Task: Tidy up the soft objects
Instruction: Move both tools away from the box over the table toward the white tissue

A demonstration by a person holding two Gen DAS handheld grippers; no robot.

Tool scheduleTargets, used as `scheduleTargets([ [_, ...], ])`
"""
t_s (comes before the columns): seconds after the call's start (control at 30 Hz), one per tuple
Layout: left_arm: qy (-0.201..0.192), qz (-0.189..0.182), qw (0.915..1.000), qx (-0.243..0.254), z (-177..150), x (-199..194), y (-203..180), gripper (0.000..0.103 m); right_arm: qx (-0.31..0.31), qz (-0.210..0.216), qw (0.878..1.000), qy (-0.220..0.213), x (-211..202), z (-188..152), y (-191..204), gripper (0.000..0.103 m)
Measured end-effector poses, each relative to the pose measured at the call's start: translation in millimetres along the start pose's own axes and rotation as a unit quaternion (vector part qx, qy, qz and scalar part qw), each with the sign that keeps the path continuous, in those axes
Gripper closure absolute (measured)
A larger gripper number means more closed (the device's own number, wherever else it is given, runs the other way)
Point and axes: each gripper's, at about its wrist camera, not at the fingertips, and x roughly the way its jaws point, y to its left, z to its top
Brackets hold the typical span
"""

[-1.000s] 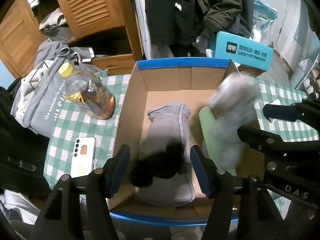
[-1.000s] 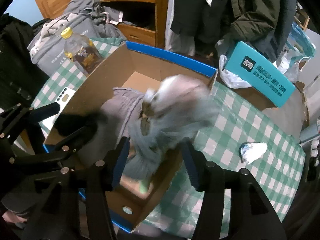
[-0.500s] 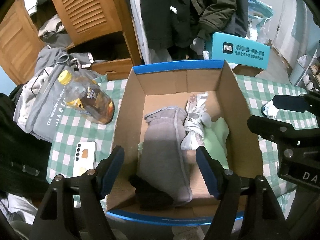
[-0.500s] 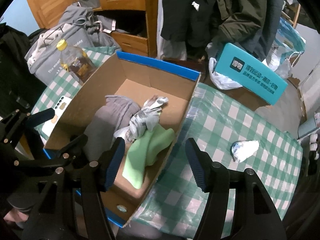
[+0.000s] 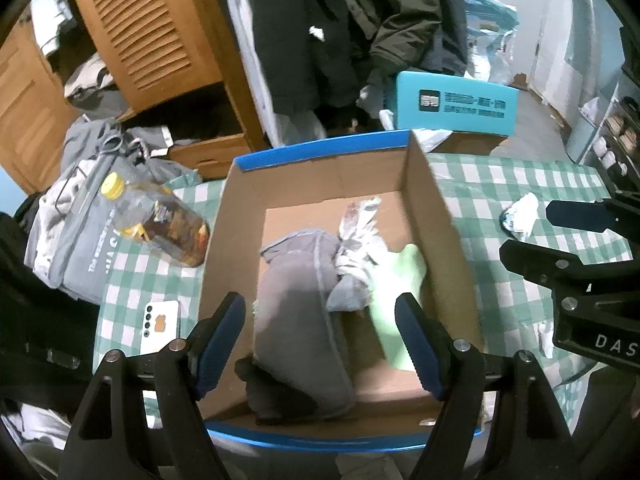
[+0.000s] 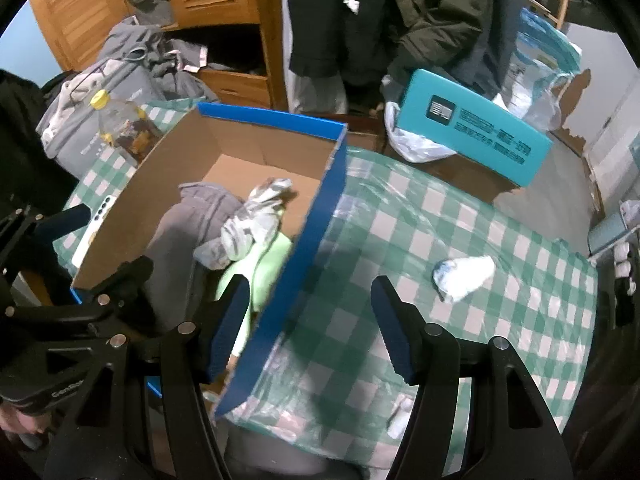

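— While both claws are hanging spread and empty, where are the soft things sitting?
— Grey folded garment [image 5: 298,300], crumpled grey-white cloth [image 5: 356,240] and pale green cloth [image 5: 394,280] are lying inside the blue-rimmed cardboard box [image 5: 320,148]; the right gripper [image 6: 310,328] is showing "DAS", the left gripper [image 5: 320,340] "GenRob".

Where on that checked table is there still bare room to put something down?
Mostly right of the cardboard box: open checked cloth runs between the box wall and the crumpled white wad. Left of the box it is crowded, with a bottle, phone and grey clothes.
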Motion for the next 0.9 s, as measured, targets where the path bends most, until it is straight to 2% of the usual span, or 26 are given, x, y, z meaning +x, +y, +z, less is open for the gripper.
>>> scheduleTargets([
  [0.9, -0.002, -0.033, 0.9962, 0.081, 13.4, -10.1, -102.0, 0.023, 0.082, -0.018, 0.997, 0.001, -16.5, -54.4, -92.9, 0.039],
])
